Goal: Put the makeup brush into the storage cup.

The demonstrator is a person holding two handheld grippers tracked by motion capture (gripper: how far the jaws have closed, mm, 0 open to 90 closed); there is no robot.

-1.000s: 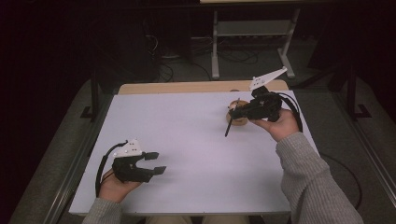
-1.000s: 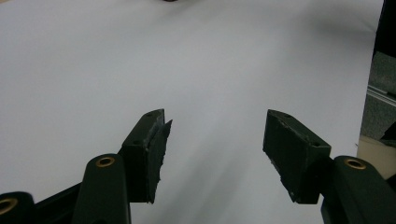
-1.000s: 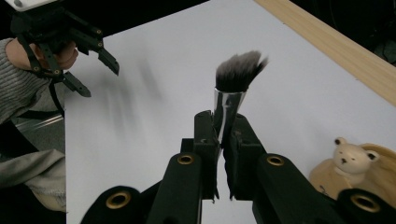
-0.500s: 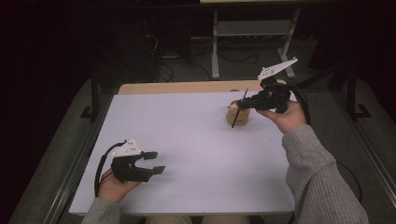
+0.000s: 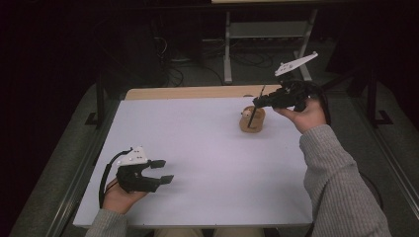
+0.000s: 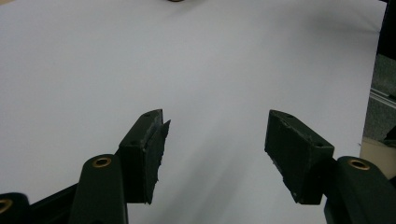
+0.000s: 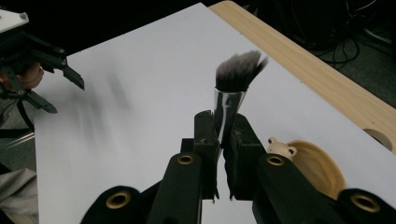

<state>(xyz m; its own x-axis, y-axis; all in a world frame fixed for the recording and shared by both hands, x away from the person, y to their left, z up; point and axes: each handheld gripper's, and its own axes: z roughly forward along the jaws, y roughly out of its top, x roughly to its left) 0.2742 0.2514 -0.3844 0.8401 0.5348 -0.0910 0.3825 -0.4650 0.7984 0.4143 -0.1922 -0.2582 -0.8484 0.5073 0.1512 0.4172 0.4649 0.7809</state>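
The right gripper (image 7: 223,154) clamped a makeup brush (image 7: 233,88) by its metal ferrule, bristles up, above the wooden bear-shaped holder (image 5: 252,120) at two o'clock on the table (image 5: 207,148). The left gripper (image 5: 160,172) rested at seven o'clock, fingers apart, empty, presumably waiting.

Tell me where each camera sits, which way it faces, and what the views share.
High view: above the near table edge, looking forward and down on the white table; both sleeved forearms show, with the left gripper and right gripper.
Left gripper view: on the left gripper, looking across bare table between open fingers.
Right gripper view: on the right gripper, fingers shut on a black-bristled, metal-collared brush.
Shared: right gripper view and high view both show the round wooden dish.
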